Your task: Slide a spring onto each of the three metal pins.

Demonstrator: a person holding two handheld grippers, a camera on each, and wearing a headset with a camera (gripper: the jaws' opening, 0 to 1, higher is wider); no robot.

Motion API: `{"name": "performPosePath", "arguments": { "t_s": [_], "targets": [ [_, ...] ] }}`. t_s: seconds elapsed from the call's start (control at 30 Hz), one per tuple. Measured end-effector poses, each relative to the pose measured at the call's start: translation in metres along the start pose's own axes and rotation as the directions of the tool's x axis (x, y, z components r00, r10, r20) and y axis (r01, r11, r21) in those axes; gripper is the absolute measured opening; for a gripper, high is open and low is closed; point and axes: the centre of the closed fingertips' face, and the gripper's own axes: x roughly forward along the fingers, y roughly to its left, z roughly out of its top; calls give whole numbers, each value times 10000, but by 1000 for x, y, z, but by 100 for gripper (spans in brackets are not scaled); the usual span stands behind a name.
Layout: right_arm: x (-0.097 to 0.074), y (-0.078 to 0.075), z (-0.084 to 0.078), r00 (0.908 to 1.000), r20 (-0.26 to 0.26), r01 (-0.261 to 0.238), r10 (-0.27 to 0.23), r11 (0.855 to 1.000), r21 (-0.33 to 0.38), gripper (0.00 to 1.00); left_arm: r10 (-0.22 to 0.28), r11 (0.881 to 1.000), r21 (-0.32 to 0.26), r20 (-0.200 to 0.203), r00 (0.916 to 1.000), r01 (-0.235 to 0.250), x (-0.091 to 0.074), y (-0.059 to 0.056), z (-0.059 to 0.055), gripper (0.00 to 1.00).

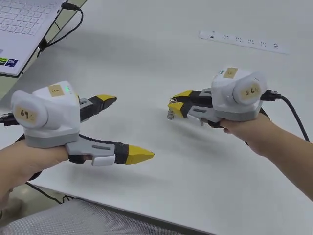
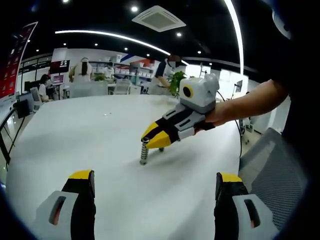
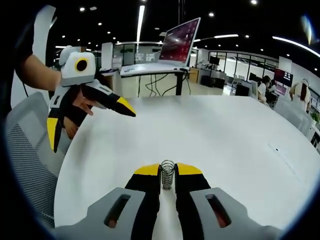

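Right gripper view: we hold the small silver coil spring [image 3: 167, 177] upright, clamped at the tips of the right gripper [image 3: 167, 171]; the left gripper [image 1: 131, 127] is spread wide, well apart.

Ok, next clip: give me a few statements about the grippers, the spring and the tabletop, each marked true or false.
1. The right gripper is shut on a spring. True.
2. The left gripper is clamped on a second spring. False: its jaws stand wide open with nothing between them.
3. The spring lies flat on the table. False: in the left gripper view it stands upright, with its lower end down at the tabletop.
4. An open laptop stands at the upper left of the head view. True.
5. The power strip lies between the two grippers. False: it lies farther back on the table, beyond the right gripper.
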Motion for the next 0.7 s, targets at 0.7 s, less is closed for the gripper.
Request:
{"name": "performPosePath", "arguments": {
  "t_s": [0.7],
  "targets": [
    [4,-2,-11,9984,-561,122,-115,9999,112,9,-73,10000,-32,-21,10000,73,2,-3,-1,98]
  ]
}}
